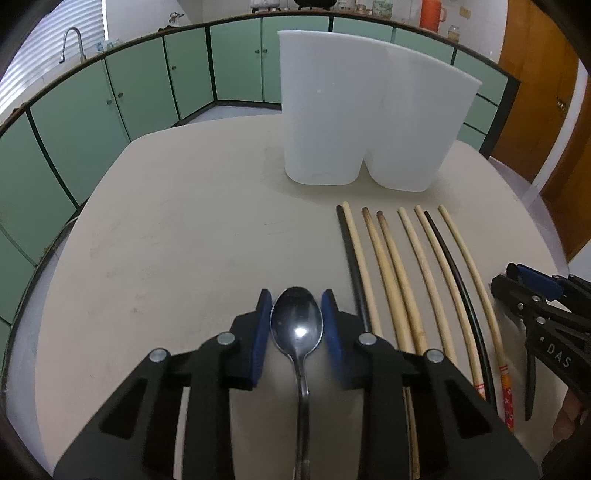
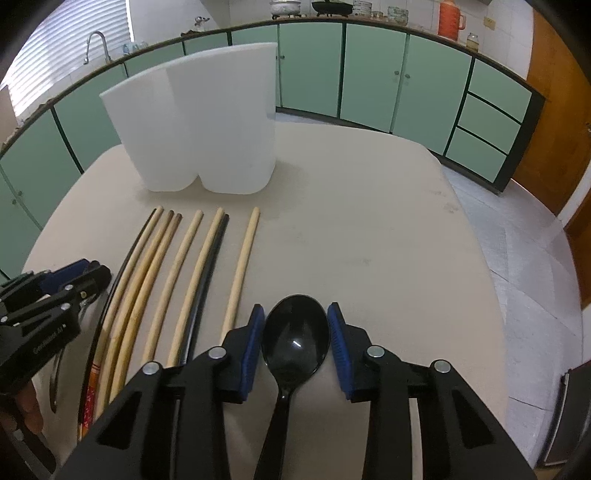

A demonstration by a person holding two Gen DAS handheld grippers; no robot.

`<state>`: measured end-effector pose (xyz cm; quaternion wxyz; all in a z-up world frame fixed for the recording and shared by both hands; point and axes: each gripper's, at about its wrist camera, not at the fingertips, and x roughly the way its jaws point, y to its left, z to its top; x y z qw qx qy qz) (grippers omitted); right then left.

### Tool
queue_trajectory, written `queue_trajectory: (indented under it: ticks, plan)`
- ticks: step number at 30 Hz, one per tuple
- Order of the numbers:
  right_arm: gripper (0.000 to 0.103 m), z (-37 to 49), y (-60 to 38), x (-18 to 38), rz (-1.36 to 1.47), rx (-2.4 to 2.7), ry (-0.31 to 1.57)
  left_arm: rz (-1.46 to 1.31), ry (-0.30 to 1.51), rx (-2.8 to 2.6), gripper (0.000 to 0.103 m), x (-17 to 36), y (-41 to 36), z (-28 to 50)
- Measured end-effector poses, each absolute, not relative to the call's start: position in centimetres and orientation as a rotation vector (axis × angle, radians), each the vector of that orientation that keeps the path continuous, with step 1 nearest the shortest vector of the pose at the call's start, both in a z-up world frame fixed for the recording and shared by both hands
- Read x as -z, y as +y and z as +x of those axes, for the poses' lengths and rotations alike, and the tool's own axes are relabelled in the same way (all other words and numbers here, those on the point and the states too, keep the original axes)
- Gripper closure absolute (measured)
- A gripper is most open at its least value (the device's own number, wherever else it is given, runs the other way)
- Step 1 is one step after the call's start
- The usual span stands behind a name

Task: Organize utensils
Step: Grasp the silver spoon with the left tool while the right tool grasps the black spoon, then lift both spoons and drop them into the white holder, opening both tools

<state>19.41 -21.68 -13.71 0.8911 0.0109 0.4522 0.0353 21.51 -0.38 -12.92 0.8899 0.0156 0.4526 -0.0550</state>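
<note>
Both tongs stand wide: left gripper straddles metal spoon, right gripper black spoon, apparently untouched, near the holder. Next: close, lift.

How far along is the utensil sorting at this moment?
Barely begun, it seems. No handles rise above the white holder. The left gripper brackets a metal spoon, the right gripper a black spoon. Eight chopsticks lie on the table.

green cabinets (a faucet above), an orange jug, a wooden door.
</note>
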Motion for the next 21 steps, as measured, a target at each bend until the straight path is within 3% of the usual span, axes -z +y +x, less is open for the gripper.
queue_trajectory:
  ticks: [21]
  plan:
    - [0.068,19.2,-24.0,3.9,0.126,-0.208,0.496,-0.057,0.464,0.145,0.077,2.7,1.1,16.9]
